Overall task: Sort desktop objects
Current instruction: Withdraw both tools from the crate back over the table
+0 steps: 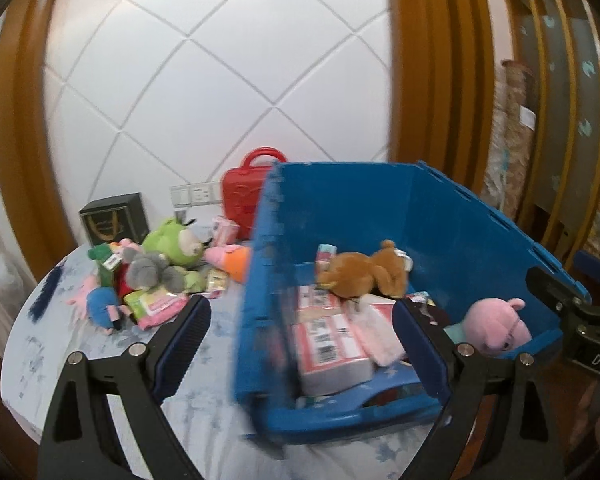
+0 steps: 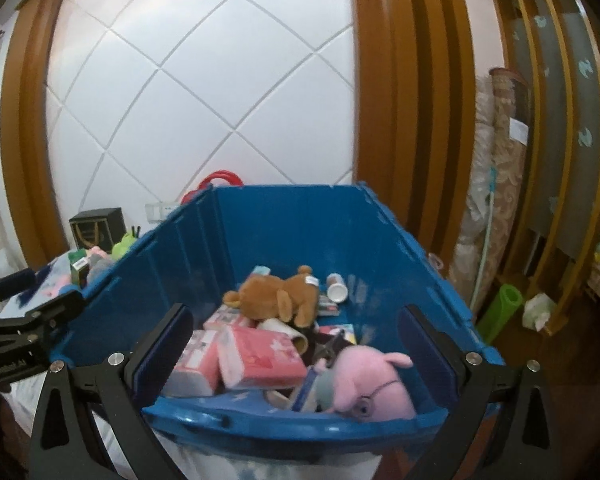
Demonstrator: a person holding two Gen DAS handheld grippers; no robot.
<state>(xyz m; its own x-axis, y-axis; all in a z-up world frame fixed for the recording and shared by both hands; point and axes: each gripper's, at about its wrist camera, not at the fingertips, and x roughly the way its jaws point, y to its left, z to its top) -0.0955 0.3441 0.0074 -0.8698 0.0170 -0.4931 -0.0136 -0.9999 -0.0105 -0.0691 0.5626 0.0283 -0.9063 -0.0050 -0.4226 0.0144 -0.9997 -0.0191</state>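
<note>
Left wrist view: a blue bin (image 1: 452,216) is seen on the desk (image 1: 204,352), filling the frame from 12 to 5 o'clock. Inside it, a brown bear (image 1: 364,276) is laid on top of pink-and-white packs (image 1: 328,344), and a pink pig (image 1: 496,326) is propped against the near wall at 3 o'clock. The left gripper (image 1: 300,344) is held with its jaws wide apart and nothing between the pads; the bin's left wall is framed between them, untouched.

Outside the bin, at 9 o'clock, a heap of unsorted toys is spread on the desk: a green plush (image 1: 176,240), a grey plush (image 1: 150,270), a blue plush (image 1: 104,304) and a pink packet (image 1: 160,306). A red case (image 1: 246,196) and a black box (image 1: 114,220) are stood behind the heap, by the wall.

Right wrist view: the bin's inside is shown from nearer. The bear lies at the centre, the pig at 5 o'clock, the packs at 7 o'clock, and a small white bottle (image 2: 337,288) is seen just right of the bear. The right gripper (image 2: 296,344) is likewise held with jaws apart over the bin's near rim, gripping nothing.
</note>
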